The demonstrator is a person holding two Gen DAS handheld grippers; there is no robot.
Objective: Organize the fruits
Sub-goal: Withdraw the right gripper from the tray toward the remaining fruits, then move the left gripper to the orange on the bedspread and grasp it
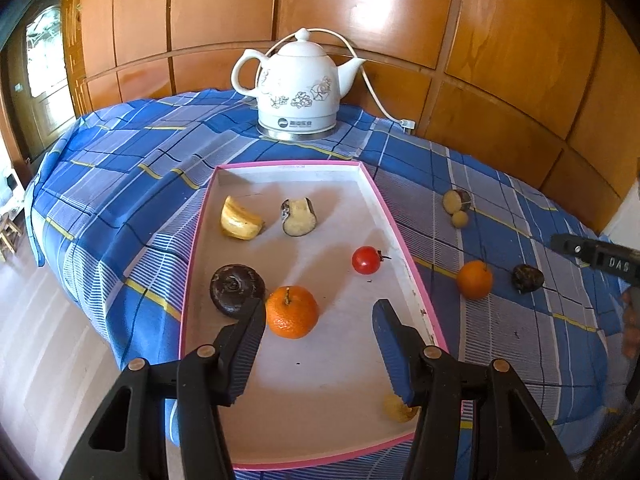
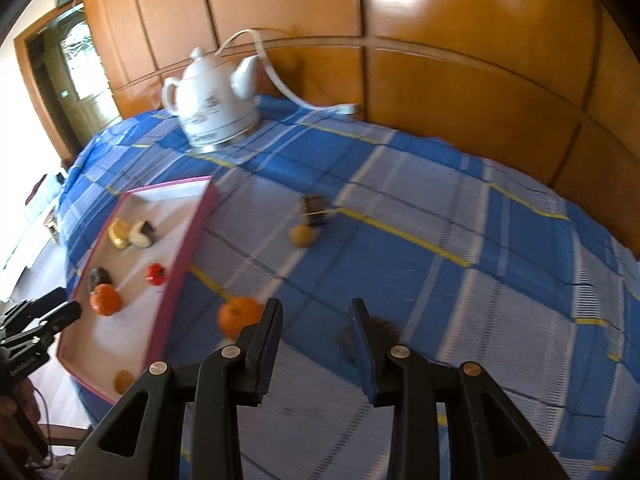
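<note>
A white tray with a pink rim (image 1: 404,248) lies on the blue checked cloth. In it are a banana piece (image 1: 240,222), an eggplant piece (image 1: 299,217), a tomato (image 1: 366,260), a dark round fruit (image 1: 237,288), an orange (image 1: 292,312) and a small yellow fruit (image 1: 396,408). My left gripper (image 1: 322,310) hangs open over the tray's near half, holding nothing. On the cloth to the right lie a second orange (image 2: 236,316) and a dark fruit (image 2: 382,330). My right gripper (image 2: 316,312) is open above the cloth between them, empty.
A white ceramic kettle (image 1: 298,88) with its cord stands at the back against the wooden wall panels. A cut dark piece (image 1: 456,201) and a small yellow ball (image 1: 460,219) lie on the cloth to the right of the tray. The table's edge drops off at left.
</note>
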